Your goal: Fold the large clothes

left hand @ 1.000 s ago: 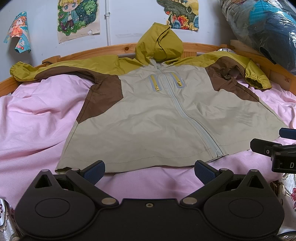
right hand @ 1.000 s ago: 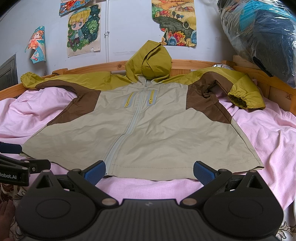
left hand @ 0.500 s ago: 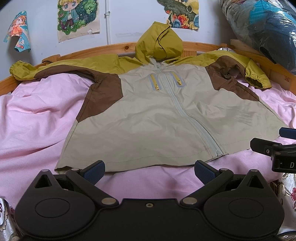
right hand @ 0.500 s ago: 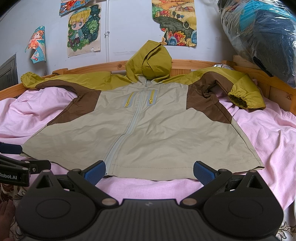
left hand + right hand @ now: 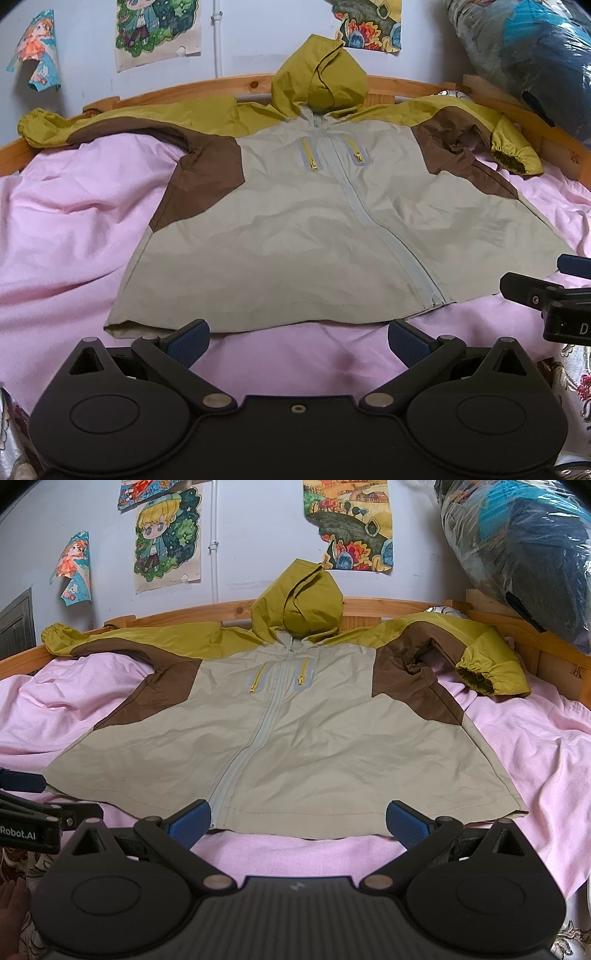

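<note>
The left hand-held gripper [image 5: 297, 338] hovers with its 2 fingers spread apart, empty, just before the hem of the jacket [image 5: 332, 236], which lies flat and zipped on the bed [image 5: 74, 236], hood against the far edge; the right hand-held gripper [image 5: 298, 818] is likewise spread at the hem

I count one jacket [image 5: 295, 738] | one hood [image 5: 299, 602] | two sleeves | two yellow chest-pocket zips | one pink sheet [image 5: 535, 746] | one wooden bed frame [image 5: 369, 607] | four wall pictures | one plastic-wrapped bundle [image 5: 517, 546] | two grippers, two blue-padded fingers each.
</note>
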Motion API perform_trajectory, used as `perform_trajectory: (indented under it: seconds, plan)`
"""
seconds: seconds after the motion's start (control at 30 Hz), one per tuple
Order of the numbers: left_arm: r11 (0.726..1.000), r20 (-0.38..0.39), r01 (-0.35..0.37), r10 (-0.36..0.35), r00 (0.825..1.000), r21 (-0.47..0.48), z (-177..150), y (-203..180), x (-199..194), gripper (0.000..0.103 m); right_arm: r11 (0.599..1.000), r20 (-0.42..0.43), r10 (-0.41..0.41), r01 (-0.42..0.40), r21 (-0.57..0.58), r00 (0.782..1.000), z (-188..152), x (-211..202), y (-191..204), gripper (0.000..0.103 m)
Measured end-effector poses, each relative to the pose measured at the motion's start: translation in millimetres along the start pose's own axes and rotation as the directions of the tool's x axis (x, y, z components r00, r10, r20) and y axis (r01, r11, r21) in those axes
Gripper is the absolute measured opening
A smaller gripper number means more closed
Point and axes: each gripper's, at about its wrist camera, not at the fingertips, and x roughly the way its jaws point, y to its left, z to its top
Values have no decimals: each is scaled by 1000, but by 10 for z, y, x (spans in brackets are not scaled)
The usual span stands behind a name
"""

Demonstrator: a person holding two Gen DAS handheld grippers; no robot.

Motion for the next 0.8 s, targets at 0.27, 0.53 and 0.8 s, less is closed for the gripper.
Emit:
perform_trajectory:
  seconds: [0.27, 0.53, 0.8]
  plan:
    - [1000, -24, 8, -9, 1000, -7, 7, 11, 28, 102, 1000, -15, -9, 9, 9, 1000, 32, 13, -39, 103]
    - [997, -26, -8, 9, 1000, 70, 203, -29, 64, 103, 987, -85, -160, 160, -4, 983, 317, 18, 13, 103]
    - [993, 5, -2, 1, 1000, 120, 754, 5, 7, 103, 983, -63, -185, 185, 6, 981, 628, -135, -44, 103]
